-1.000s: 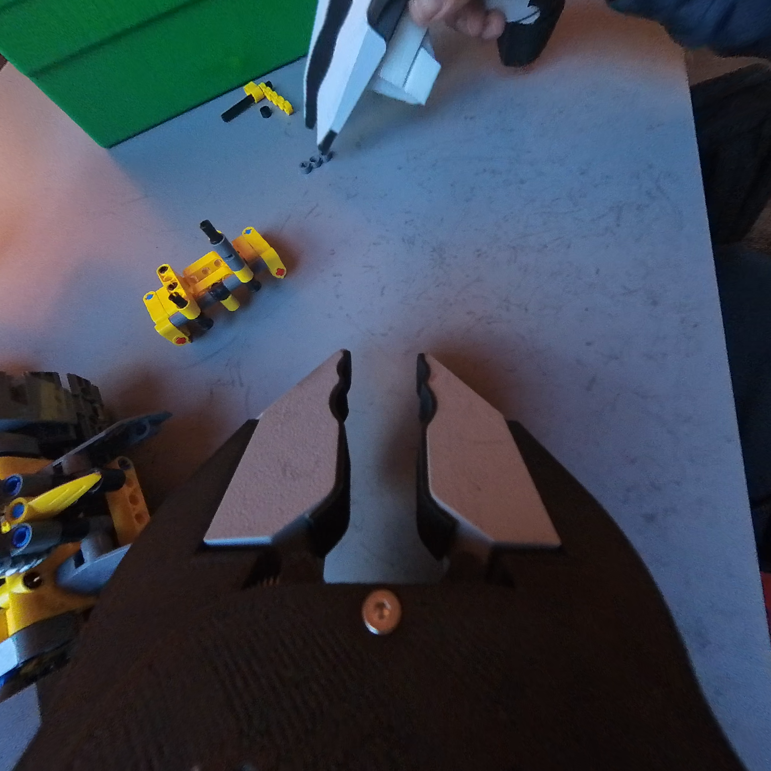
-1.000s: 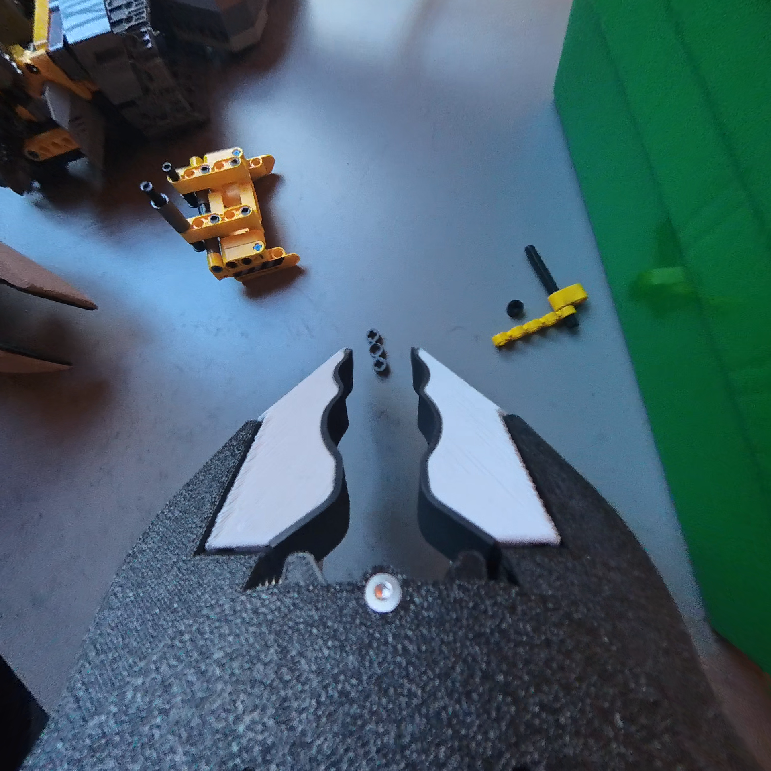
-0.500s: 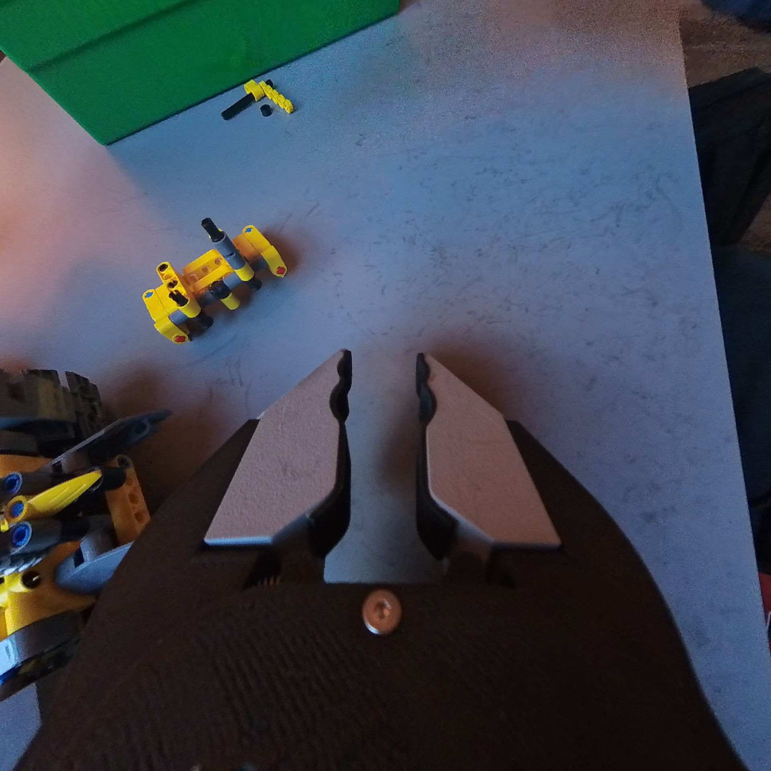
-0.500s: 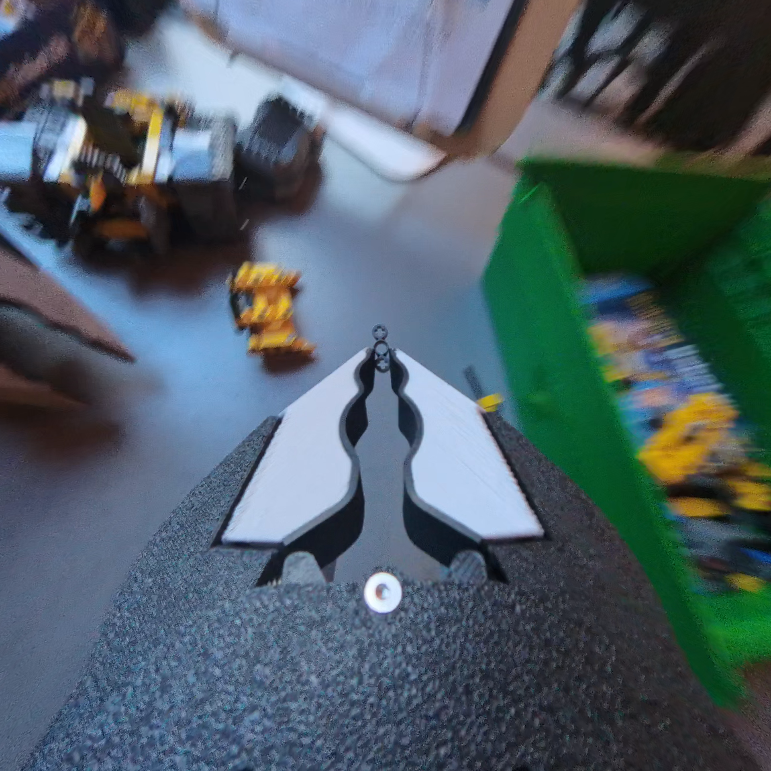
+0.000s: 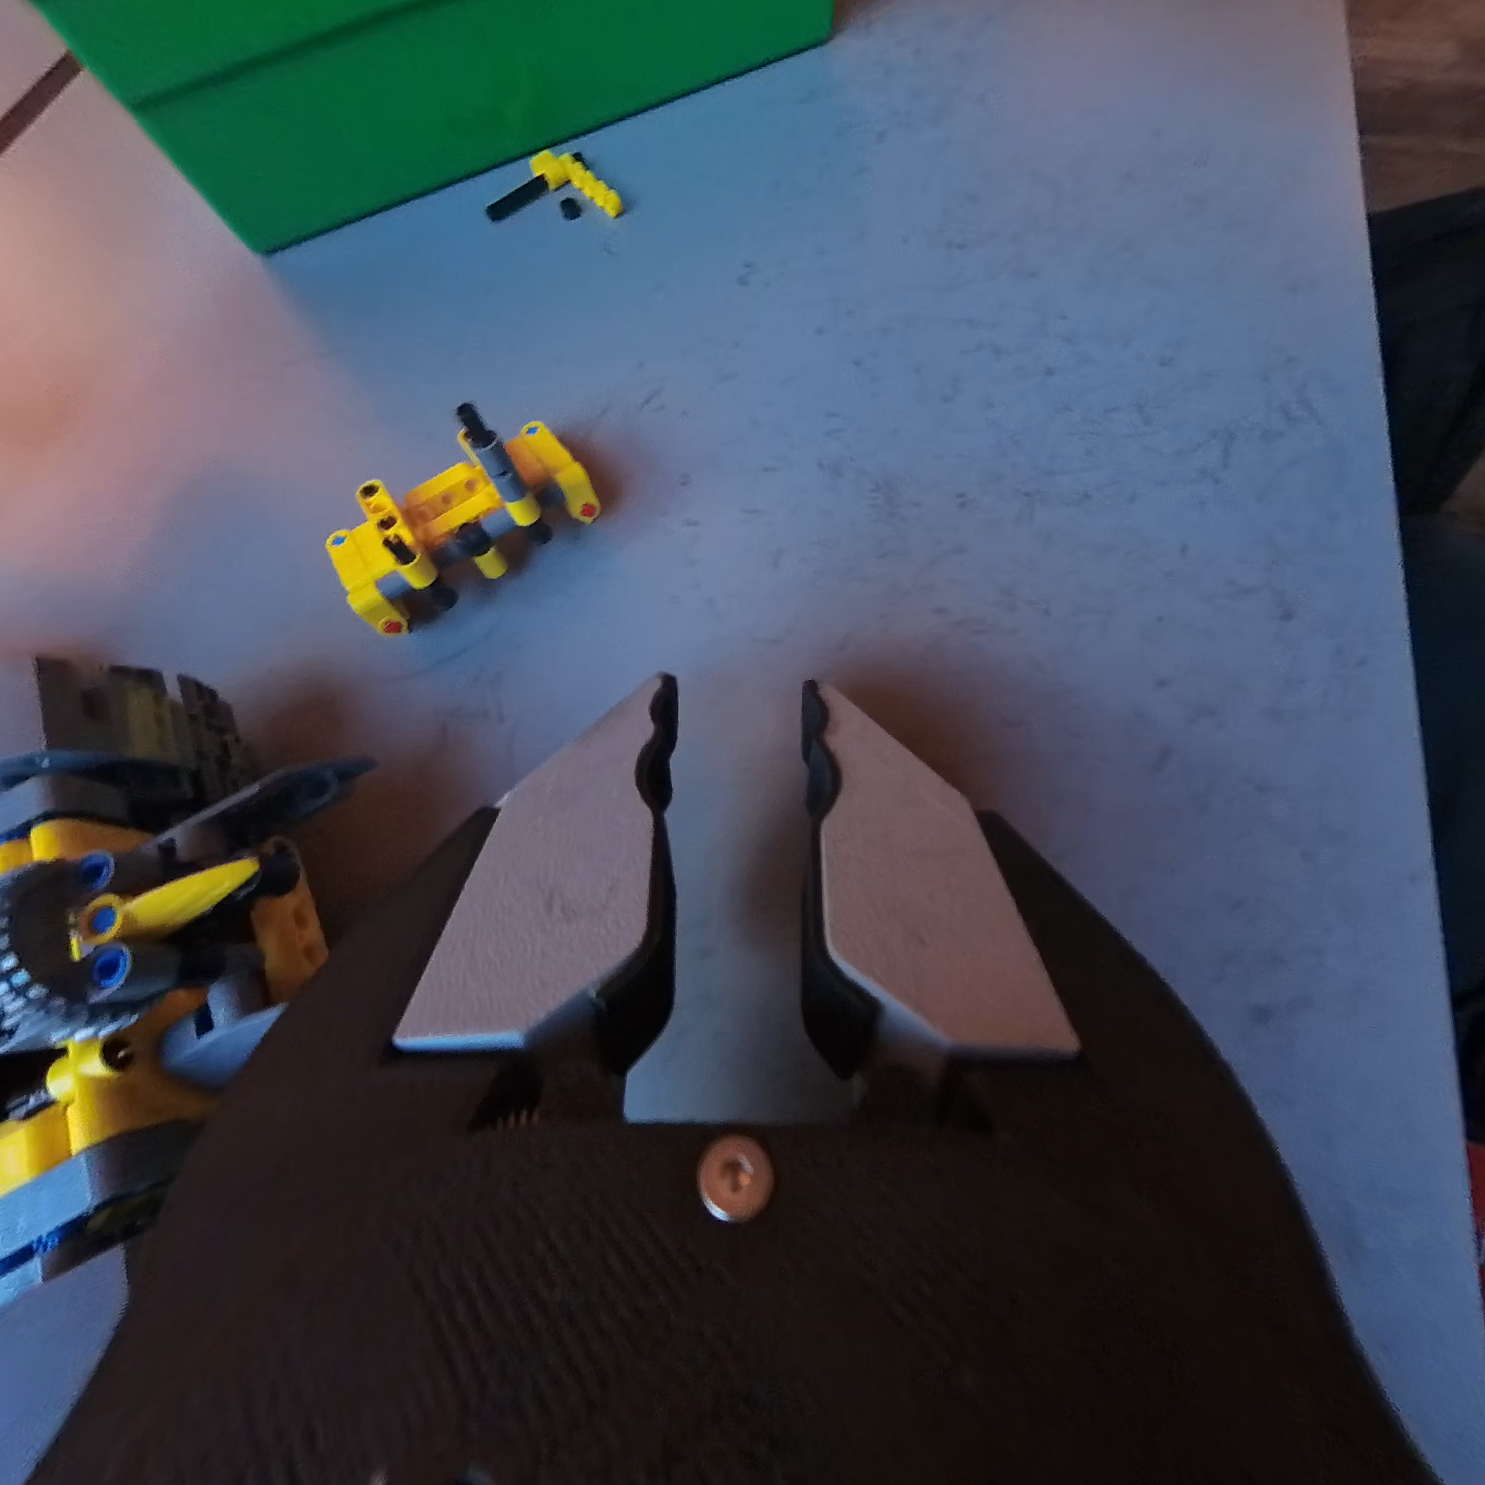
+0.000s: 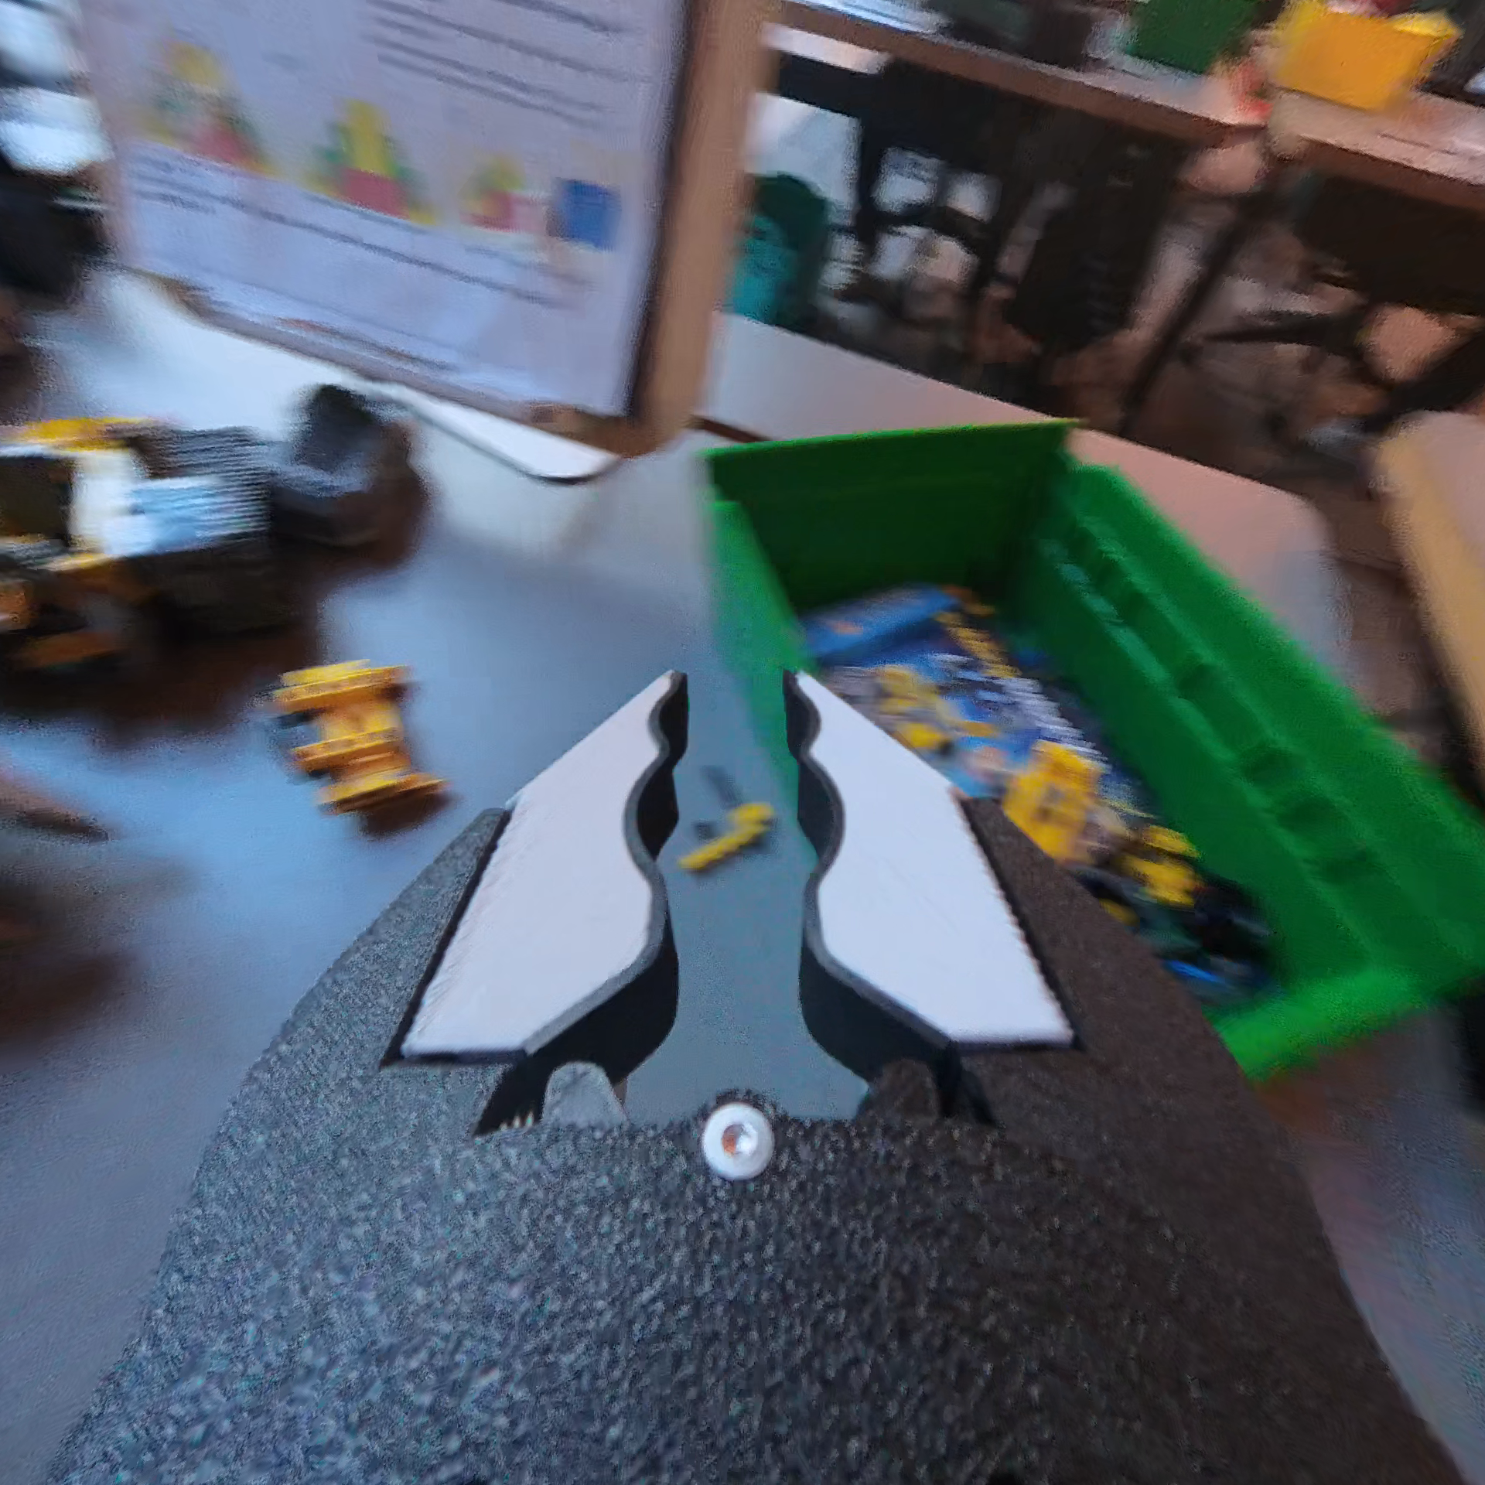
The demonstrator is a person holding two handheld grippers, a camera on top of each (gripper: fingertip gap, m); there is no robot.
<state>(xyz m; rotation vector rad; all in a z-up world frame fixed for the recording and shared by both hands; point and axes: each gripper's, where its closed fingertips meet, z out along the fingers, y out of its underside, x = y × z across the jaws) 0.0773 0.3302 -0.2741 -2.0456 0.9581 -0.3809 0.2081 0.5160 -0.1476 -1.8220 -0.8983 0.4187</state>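
My left gripper (image 5: 735, 691) is open and empty, low over the grey table (image 5: 1045, 402). A small yellow brick assembly with black pins (image 5: 462, 522) lies ahead to its left. My right gripper (image 6: 735, 691) is open and empty, raised above the table beside the near wall of a green bin (image 6: 1165, 667). A small yellow beam on a black axle (image 6: 727, 836) lies on the table below, seen between its fingers. That beam also shows in the left wrist view (image 5: 562, 185), in front of the green bin (image 5: 402, 104). The right wrist view is blurred.
A large yellow and black brick vehicle (image 5: 104, 964) stands at the left gripper's left, and shows far left in the right wrist view (image 6: 137, 546). The bin holds loose bricks and a booklet (image 6: 964, 699). A printed board (image 6: 386, 185) stands behind the table. Across from one pair of fingers to the other is roughly 25 centimeters.
My right gripper shut on the small black piece, lifted it and swung towards the green bin. Its jaws are now open and the piece is gone. The left gripper barely moved.
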